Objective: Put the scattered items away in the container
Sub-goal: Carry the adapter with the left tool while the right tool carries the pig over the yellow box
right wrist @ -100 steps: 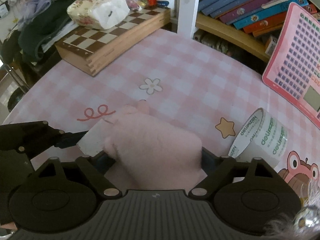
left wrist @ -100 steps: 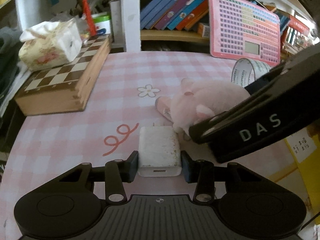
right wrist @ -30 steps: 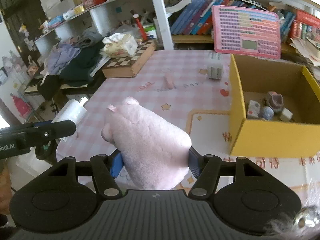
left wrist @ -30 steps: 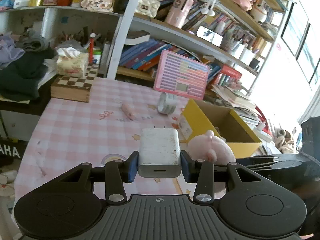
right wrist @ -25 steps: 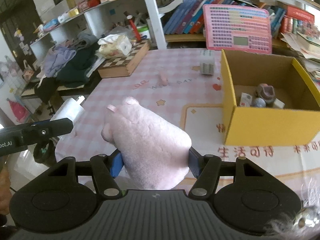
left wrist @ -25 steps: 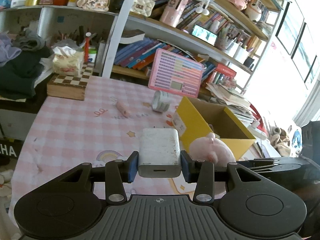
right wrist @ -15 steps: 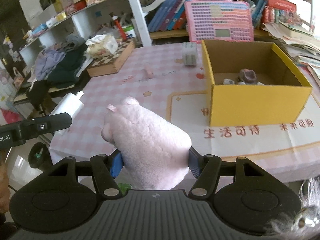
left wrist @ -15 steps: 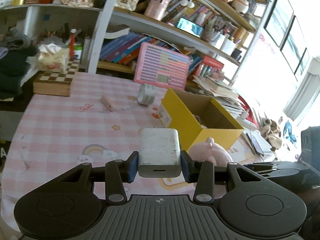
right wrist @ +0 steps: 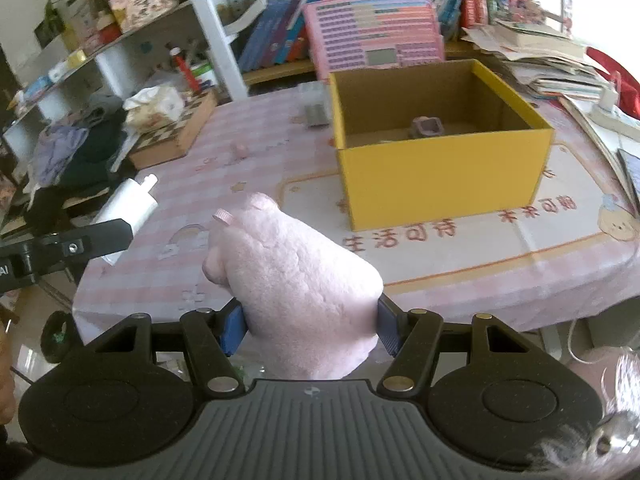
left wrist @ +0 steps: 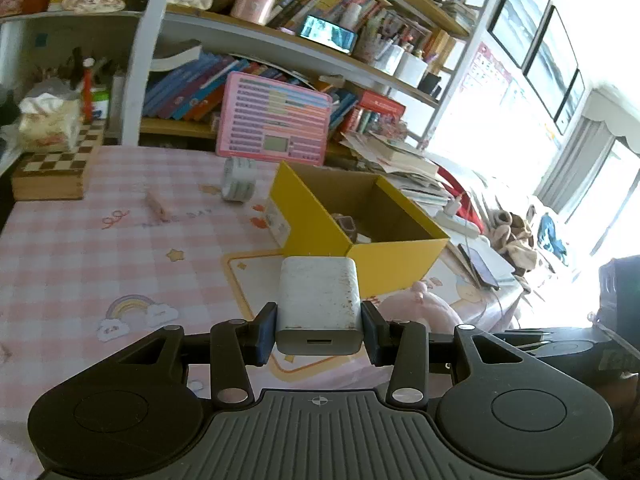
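1. change noted: a second back the yellow box (right wrist: 436, 168) lay off to the right of both views; it now sits ahead and closer, its open top plainly in the right wrist view. both loads have been carried from the table's near side toward it, so the drop is judged the next step; nothing has yet been let go.
2. left gripper (left wrist: 319, 332): clenched on the white charger (left wrist: 318, 300), pads against its two sides, port end facing the camera. the charger hangs short of the box's near corner, not over the opening.
3. right gripper (right wrist: 310, 326): clenched on the pink plush toy (right wrist: 298, 280), pads sunk into its flanks. the toy is short of the box's front wall, to its left.
4. box contents: a small mauve item (right wrist: 427, 127) on the floor.
5. left on the table: tape roll (left wrist: 239, 179) and a small pink tube (left wrist: 157, 205), both well apart from either gripper.
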A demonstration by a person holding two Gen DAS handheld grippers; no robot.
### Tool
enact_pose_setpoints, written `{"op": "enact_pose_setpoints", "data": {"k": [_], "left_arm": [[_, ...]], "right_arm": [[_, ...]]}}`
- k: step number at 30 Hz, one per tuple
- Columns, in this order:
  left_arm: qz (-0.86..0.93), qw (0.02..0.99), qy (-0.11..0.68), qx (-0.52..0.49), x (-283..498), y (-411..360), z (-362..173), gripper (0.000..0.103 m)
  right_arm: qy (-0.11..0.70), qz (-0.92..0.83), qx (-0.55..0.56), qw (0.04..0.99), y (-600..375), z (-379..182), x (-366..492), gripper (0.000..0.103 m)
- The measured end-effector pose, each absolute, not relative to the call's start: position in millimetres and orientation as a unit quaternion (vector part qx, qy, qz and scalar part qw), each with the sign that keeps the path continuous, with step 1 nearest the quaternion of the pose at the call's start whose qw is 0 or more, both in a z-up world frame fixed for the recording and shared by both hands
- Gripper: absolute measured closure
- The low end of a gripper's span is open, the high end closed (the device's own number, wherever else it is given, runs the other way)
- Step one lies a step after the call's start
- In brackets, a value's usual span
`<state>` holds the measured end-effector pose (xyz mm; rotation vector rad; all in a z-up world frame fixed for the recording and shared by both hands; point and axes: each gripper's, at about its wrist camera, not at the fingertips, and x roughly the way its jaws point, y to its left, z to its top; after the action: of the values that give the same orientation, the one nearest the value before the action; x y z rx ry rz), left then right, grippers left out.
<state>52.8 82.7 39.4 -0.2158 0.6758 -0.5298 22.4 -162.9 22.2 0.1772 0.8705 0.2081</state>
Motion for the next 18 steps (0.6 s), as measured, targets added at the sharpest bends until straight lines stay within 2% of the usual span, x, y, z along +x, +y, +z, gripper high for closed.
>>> {"op": "enact_pose_setpoints", "data": {"k": [18], "left_arm": [[-0.304,0.891,0.324,-0.091,85.5,10.7,43.5,0.061]], "right_arm": [[0.422,0.043,0.109,0.899,-240.7,21.0,26.0,0.042]]}}
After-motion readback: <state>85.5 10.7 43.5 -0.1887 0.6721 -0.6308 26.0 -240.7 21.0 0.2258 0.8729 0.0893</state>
